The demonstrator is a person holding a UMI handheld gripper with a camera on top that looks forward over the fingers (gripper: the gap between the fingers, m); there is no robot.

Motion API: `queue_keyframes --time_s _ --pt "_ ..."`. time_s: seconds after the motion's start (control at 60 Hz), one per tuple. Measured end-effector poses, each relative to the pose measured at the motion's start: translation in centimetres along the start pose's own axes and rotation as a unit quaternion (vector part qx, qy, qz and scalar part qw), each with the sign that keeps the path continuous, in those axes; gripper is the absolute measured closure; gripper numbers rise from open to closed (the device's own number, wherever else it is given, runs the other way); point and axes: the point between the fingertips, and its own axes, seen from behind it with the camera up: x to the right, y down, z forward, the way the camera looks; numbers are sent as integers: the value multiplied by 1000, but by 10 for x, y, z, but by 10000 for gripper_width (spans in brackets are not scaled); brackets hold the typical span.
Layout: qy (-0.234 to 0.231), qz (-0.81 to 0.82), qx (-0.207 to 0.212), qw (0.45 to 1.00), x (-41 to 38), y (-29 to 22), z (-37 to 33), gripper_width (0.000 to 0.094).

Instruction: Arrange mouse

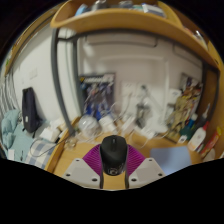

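- Gripper view, the room: a cluttered workspace seen through a wide-angle lens. A pale wall fills the background, and a curved wooden shelf arches overhead with objects on it too small to name.
- Gripper view, the surface: a wooden table runs below the wall. Its far edge is crowded with small items, cables and what look like boxes or packets. A dark upright object, perhaps a speaker or device, stands towards the left end. I cannot make out any container clearly enough to say what it holds.
- Gripper view, the task's thing: a black computer mouse sits near the table's near edge, lengthwise along the line of the tongs, its rounded back facing the camera.
- Gripper view, the tongs: the two pale fingers reach forward, their purple pads visible at either side of the mouse. The mouse stands between them. Whether the pads are pressing on its sides or leaving a small gap cannot be told here.
- Judgement on the step: this looks like the grasp or the set-down of the mouse. To do it well, keep the tongs centred on the mouse's widest part, squeeze evenly on both flanks so the smooth shell does not twist or squirt forward, and keep it low over the table while moving it clear of the clutter at the far edge.
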Motion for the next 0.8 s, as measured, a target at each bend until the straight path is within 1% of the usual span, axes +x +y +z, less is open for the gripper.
queue_keyframes --time_s 0.05,0.15,0.2,0.267,0.317,0.383,0.483,0.533,0.667,0.717,0.8 --pt "20 5 22 1000 41 -27 -12 653" --pt "49 7 45 998 124 -60 -34 653" --pt "60 6 52 997 162 -66 -37 653" --pt "71 11 49 996 209 -61 -36 653" --pt "80 14 39 996 240 -49 -28 653" --pt "79 25 20 996 274 -25 -8 652" --pt "74 42 -26 996 303 25 29 655" --pt "69 46 -56 995 310 54 46 656" --pt "50 47 -108 992 307 108 78 654" --pt "43 47 -121 991 305 123 86 653" --pt "32 58 -128 990 301 137 97 653"
